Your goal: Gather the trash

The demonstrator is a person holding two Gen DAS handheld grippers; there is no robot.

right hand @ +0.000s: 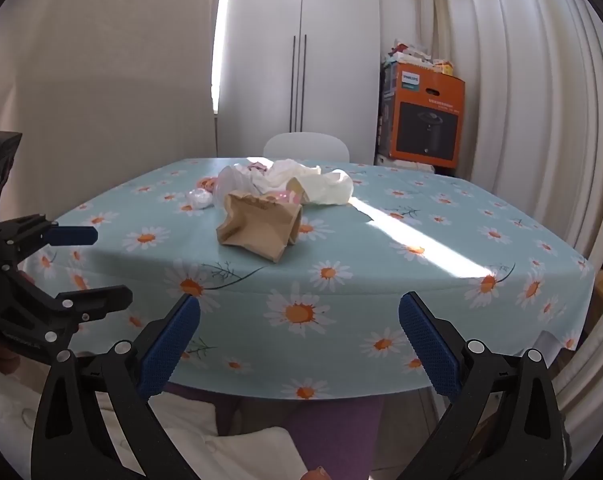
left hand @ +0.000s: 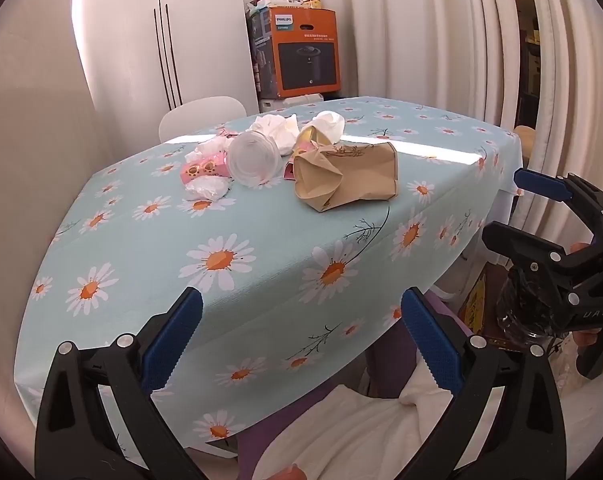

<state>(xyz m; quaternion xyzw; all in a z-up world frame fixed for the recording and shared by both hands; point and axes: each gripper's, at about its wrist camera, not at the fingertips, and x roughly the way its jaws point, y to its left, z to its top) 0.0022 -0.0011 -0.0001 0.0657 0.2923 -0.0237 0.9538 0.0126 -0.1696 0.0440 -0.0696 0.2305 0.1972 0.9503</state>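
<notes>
**Both grippers wide open, short of the trash pile**

The left gripper point(left hand: 301, 320) hangs over the near edge of the table point(left hand: 141, 248), its blue-padded jaws spread wide with nothing between them and nothing touched. The right gripper point(right hand: 299, 328) sits the same way at the table's edge, jaws fully apart and empty.

The trash lies well ahead of both, clustered on the daisy-print tablecloth point(right hand: 441, 240): a crumpled brown paper bag point(left hand: 345, 178) nearest, a clear plastic cup point(left hand: 253, 160) on its side just beside it, white crumpled tissues point(left hand: 275, 128) behind, and a pink wrapper point(left hand: 199, 170), possibly a snack packet, against the cup.
</notes>
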